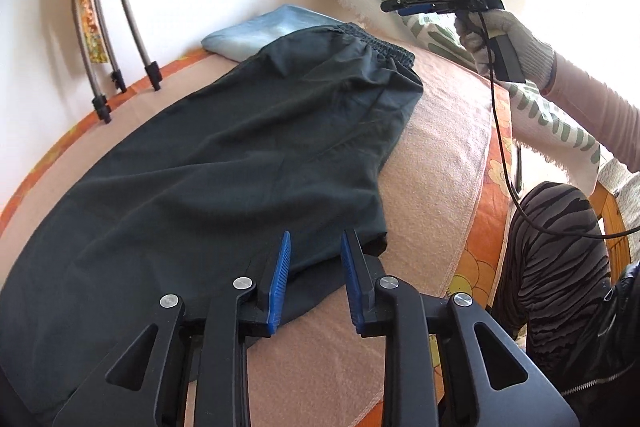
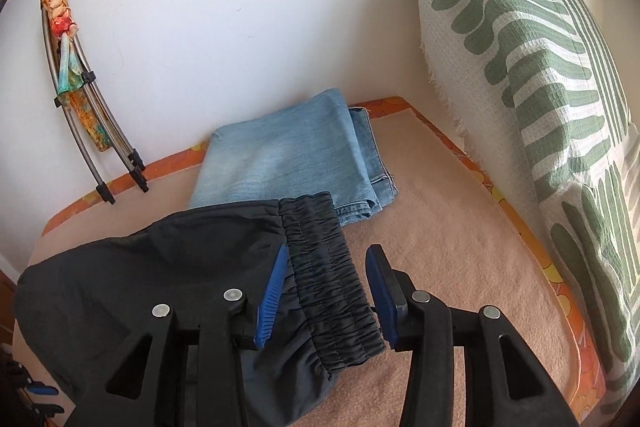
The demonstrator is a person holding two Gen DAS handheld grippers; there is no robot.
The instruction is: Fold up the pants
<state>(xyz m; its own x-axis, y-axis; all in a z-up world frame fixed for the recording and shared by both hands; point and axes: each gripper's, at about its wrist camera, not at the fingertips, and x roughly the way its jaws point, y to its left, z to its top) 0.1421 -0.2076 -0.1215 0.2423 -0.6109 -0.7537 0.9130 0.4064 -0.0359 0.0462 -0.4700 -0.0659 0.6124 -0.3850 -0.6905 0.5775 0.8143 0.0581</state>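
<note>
Dark grey pants [image 1: 240,147] lie spread flat on a peach blanket [image 1: 440,147], the elastic waistband [image 1: 376,43] at the far end. My left gripper [image 1: 316,239] hovers open over the near leg end, its blue pads apart and gripping nothing. A gloved hand holds my right gripper [image 1: 394,7] in the air above the waistband. In the right wrist view the right gripper [image 2: 328,251] stands open, and the gathered waistband [image 2: 328,267] of the pants [image 2: 140,259] lies below, between its blue pads, unpinched.
Folded light-blue jeans [image 2: 288,163] lie beyond the waistband by the wall. A green-and-white pillow [image 2: 540,87] leans at the right. Metal poles [image 2: 92,131] lean on the wall at the left. A person's leg in striped leggings [image 1: 560,247] is beside the bed's edge.
</note>
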